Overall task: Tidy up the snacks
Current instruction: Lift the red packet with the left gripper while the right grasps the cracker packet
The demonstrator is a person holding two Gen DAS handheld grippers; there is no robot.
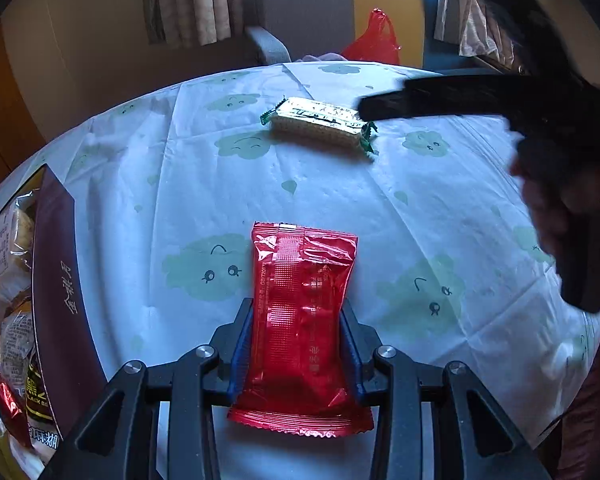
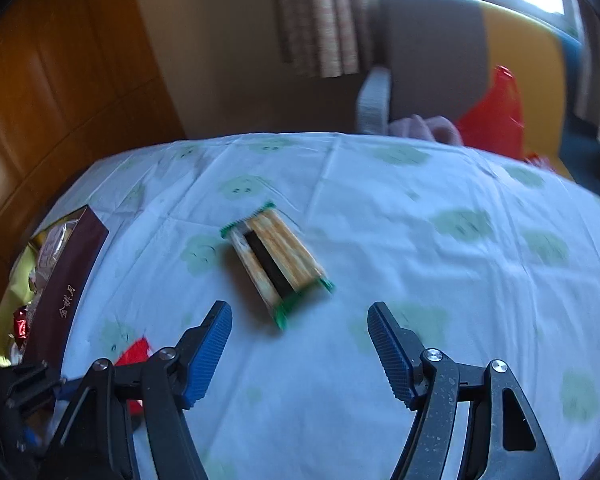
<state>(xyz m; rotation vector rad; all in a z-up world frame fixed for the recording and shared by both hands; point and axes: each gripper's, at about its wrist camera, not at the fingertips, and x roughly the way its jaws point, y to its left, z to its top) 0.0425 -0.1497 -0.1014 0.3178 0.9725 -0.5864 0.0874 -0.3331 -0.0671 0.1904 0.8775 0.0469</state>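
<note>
A red foil snack packet (image 1: pixel 304 264) lies lengthwise on the cloud-print tablecloth (image 1: pixel 400 216). My left gripper (image 1: pixel 298 308) is shut on it, both blue pads pressing its sides. Further back lies a green-ended cracker packet (image 1: pixel 320 120). In the right wrist view that cracker packet (image 2: pixel 278 260) sits just ahead of my right gripper (image 2: pixel 300 320), which is open with nothing between its fingers. One of its fingers (image 1: pixel 420 100) shows as a dark blur beside the crackers. A corner of the red packet (image 2: pixel 134 352) peeks out at the lower left.
A dark maroon box (image 1: pixel 56 260) at the table's left edge holds several wrapped snacks (image 1: pixel 8 248); the box (image 2: pixel 76 272) also shows in the right wrist view. Behind the table stand a grey-and-yellow chair (image 1: pixel 300 8) and a red plastic bag (image 1: pixel 374 40). A hand (image 1: pixel 560 208) fills the right side.
</note>
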